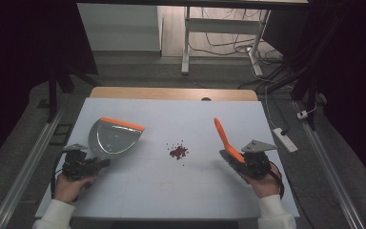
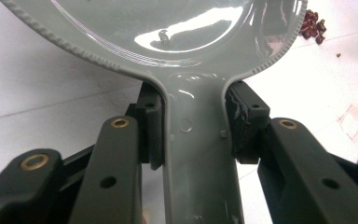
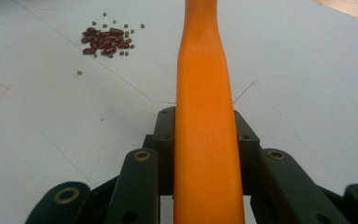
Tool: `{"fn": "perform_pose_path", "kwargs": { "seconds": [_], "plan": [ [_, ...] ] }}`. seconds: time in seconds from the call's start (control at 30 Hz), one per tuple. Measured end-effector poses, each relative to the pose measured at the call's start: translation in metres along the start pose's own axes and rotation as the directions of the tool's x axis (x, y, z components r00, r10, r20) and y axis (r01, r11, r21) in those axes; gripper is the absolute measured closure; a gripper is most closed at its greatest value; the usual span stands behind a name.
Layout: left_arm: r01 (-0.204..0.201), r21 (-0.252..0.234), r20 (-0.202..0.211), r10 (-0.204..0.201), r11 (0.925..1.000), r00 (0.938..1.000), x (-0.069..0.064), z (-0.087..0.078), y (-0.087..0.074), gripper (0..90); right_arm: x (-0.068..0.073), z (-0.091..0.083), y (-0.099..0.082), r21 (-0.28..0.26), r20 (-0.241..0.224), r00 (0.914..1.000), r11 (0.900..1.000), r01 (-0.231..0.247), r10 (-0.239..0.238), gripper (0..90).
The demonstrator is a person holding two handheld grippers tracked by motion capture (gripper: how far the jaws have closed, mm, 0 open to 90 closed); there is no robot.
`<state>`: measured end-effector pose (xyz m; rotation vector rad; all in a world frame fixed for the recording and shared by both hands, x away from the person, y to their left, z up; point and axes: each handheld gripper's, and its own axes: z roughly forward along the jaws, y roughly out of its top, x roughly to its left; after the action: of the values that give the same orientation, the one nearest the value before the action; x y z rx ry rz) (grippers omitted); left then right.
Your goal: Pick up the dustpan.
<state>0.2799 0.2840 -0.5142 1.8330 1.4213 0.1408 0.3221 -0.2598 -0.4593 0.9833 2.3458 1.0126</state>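
So the little heap of red beans (image 1: 178, 152) sits mid-table, right between your two tools and a touch nearer the brush side. Your right gripper (image 1: 248, 164) is clamped on the orange brush (image 1: 225, 136), handle angled up and away. Your left gripper (image 1: 89, 165) is clamped on the grey dustpan (image 1: 110, 137), whose orange lip faces off to the right.

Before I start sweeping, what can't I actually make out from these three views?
- Brush bristles: right gripper view shows just the orange handle; in the high view the right tongs and hand cover that end.
- Dustpan front lip: cut off by the top edge of the left gripper view.
- Beans: too small to count in the high view.
- Left tongs pads: dark and small in the high view.
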Motion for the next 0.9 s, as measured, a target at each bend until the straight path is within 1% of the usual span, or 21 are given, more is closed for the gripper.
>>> {"fn": "perform_pose_path", "kwargs": {
  "seconds": [0.13,0.17,0.3,0.43,0.5,0.57,0.7,0.73,0.87,0.9],
  "plan": [
    [-0.009,-0.003,0.003,0.009,1.0000,1.0000,0.004,0.002,0.002,61.3,0.000,0.000,0.000,0.002,0.001,1.0000,1.0000,0.002,-0.002,70.4],
    [-0.020,-0.007,0.002,0.020,0.9998,0.9998,0.005,0.003,0.004,61.3,0.000,0.000,0.000,0.002,0.002,1.0000,1.0000,0.001,-0.001,70.3],
    [-0.030,-0.016,0.003,0.030,0.9994,0.9995,0.006,0.007,0.008,61.4,0.000,-0.001,0.001,-0.001,0.003,1.0000,1.0000,-0.002,0.002,70.3],
    [-0.068,-0.015,0.009,0.068,0.9976,0.9977,0.006,0.013,0.015,61.4,0.000,-0.001,0.001,-0.001,0.007,1.0000,1.0000,-0.004,0.004,70.3],
    [-0.079,-0.016,0.025,0.080,0.9967,0.9965,0.007,0.015,0.018,61.4,0.000,-0.001,0.001,0.000,0.008,1.0000,1.0000,-0.003,0.003,70.3],
    [-0.100,-0.017,0.032,0.101,0.9948,0.9944,0.006,0.015,0.018,61.4,0.000,0.000,0.002,0.000,0.009,1.0000,1.0000,-0.003,0.003,70.3],
    [-0.137,-0.004,0.065,0.137,0.9905,0.9884,0.002,0.012,0.015,61.4,-0.001,0.001,0.001,0.006,0.011,0.9999,1.0000,0.001,-0.001,70.3],
    [-0.144,-0.006,0.063,0.144,0.9895,0.9875,0.000,0.011,0.015,61.3,-0.001,0.001,0.001,0.007,0.011,0.9999,1.0000,0.002,-0.003,70.3],
    [-0.167,-0.019,0.096,0.168,0.9857,0.9810,-0.005,0.006,0.015,61.4,-0.002,0.000,0.001,0.000,0.010,0.9999,1.0000,0.004,-0.004,70.3],
    [-0.175,-0.021,0.099,0.177,0.9843,0.9793,-0.006,0.005,0.015,61.4,-0.002,0.000,0.001,0.000,0.010,0.9999,1.0000,0.004,-0.004,70.3]
  ]
}}
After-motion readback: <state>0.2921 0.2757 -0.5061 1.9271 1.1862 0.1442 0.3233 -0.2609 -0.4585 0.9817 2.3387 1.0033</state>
